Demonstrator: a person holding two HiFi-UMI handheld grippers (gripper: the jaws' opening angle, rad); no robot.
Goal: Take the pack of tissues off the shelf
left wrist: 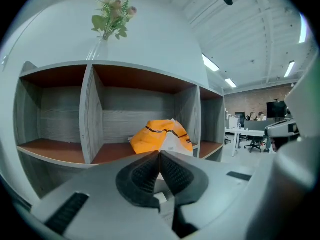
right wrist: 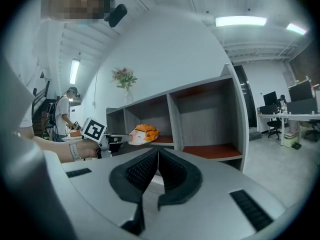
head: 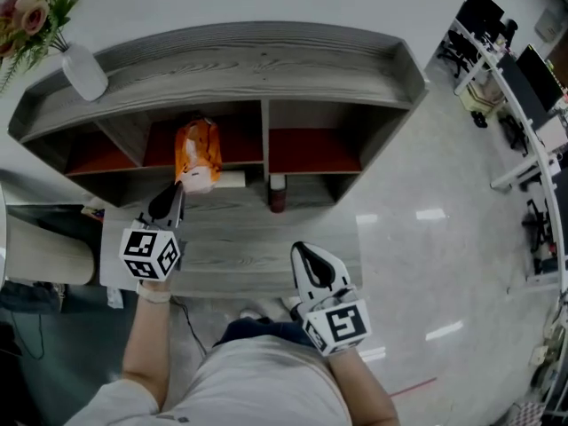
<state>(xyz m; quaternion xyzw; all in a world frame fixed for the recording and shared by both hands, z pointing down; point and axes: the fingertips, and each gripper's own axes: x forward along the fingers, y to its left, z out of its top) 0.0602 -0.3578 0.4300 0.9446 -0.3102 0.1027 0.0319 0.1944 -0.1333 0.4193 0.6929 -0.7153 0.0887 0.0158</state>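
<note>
Left claw [head: 177,191] is closed on the white end of the orange pack of tissues [head: 197,147], its tips meeting on the wrapper. Its own view shows the ribbed pads pressed together at the pack's near edge [left wrist: 161,137]. In the head view the pack lies at 12 o'clock from that claw, at the mouth of the middle compartment of the grey shelf [head: 266,60], over the front edge of the red-brown board. From the right gripper view, the left claw [right wrist: 118,136] reaches in from 9 o'clock and the pack [right wrist: 142,132] sticks out in front of the shelf [right wrist: 176,118].

The right claw [head: 307,254] sits at 5 o'clock from the pack, well apart from it. Its jaws are pressed together on nothing [right wrist: 157,156].

A white vase [head: 84,71] with flowers [head: 31,11] stands on the shelf top at 10 o'clock. A small dark red bottle [head: 278,195] stands on the lower board at 3 o'clock from the left claw's tips.
</note>
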